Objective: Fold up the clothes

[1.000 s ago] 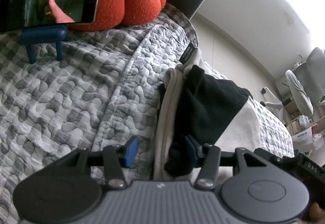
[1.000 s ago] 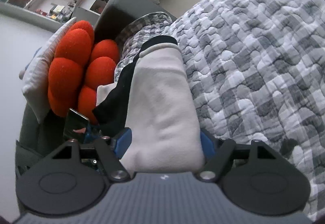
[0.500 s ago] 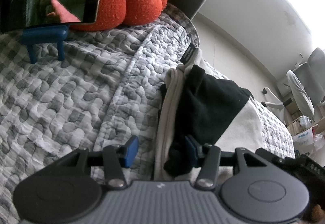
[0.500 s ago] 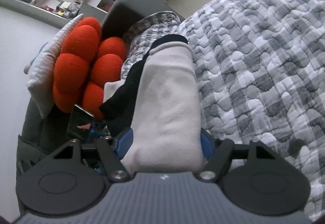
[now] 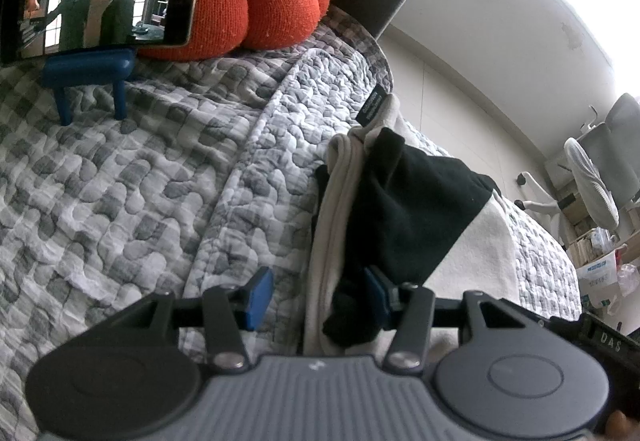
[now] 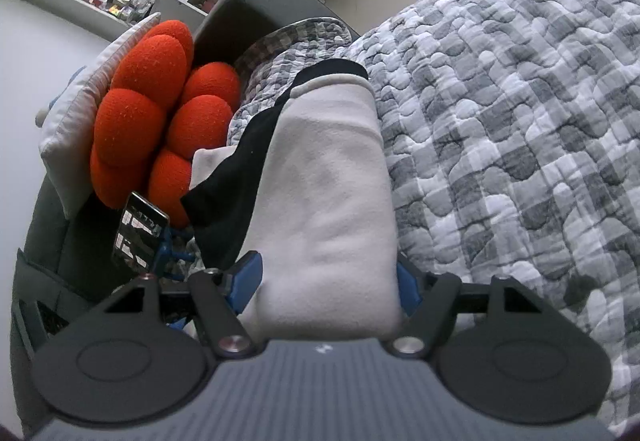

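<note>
A folded cream and black garment [image 5: 408,209] lies on the grey checked quilt [image 5: 120,201]. My left gripper [image 5: 317,297] stands open over its near edge. The right pad touches the black cloth, while the left pad hangs free over bare quilt. In the right wrist view the cream bundle [image 6: 328,201] fills the whole gap of my right gripper [image 6: 327,281]. Both blue pads press its sides, so that gripper is shut on it. The garment's black part [image 6: 236,181] shows along the bundle's left side.
An orange knotted cushion [image 6: 136,113] and a white pillow [image 6: 80,113] sit at the head of the bed. A phone [image 5: 100,5] playing video rests on a blue stand [image 5: 88,69]. An office chair [image 5: 600,169] and boxes stand beyond the bed's far side.
The picture on the phone screen has changed. The garment and both grippers stay where they were.
</note>
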Available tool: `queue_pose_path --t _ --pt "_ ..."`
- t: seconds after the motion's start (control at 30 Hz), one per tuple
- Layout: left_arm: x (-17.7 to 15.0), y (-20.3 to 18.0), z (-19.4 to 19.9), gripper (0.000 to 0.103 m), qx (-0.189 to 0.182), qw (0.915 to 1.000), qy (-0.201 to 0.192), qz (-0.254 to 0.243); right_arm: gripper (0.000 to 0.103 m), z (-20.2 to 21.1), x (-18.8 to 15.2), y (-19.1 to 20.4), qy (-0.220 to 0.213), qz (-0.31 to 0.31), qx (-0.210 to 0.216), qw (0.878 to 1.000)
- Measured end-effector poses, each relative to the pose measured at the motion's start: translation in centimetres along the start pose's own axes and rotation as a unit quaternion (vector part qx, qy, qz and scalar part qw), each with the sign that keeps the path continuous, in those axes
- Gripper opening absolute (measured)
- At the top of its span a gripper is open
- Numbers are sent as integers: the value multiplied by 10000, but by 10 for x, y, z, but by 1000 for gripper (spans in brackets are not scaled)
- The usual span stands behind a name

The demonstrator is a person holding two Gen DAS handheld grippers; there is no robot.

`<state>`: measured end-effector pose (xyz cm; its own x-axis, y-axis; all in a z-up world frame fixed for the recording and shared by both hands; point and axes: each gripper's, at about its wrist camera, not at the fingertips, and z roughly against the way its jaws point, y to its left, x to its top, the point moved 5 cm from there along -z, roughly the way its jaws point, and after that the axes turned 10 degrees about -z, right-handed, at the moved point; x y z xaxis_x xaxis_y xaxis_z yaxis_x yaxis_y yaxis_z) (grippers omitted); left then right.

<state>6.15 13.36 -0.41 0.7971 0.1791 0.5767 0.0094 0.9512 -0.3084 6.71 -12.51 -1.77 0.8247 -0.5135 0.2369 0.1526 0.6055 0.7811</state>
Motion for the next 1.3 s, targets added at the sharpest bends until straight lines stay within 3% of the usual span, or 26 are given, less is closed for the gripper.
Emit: queue_pose_path --t 0.2,0.37,1.17,1.3 --pt "0 0 0 52 -3 10000 3 7 71 -2 -2 4 -36 209 -102 9997" --pt "0 0 0 52 -7 10000 6 11 59 1 -2 6 -111 222 -94 9996" --pt "0 -1 0 52 12 10000 5 -9 64 -8 -2 8 -101 405 -247 9988" --pt "0 -1 0 52 12 10000 4 -14 58 -8 -4 12 -139 646 -379 9971"
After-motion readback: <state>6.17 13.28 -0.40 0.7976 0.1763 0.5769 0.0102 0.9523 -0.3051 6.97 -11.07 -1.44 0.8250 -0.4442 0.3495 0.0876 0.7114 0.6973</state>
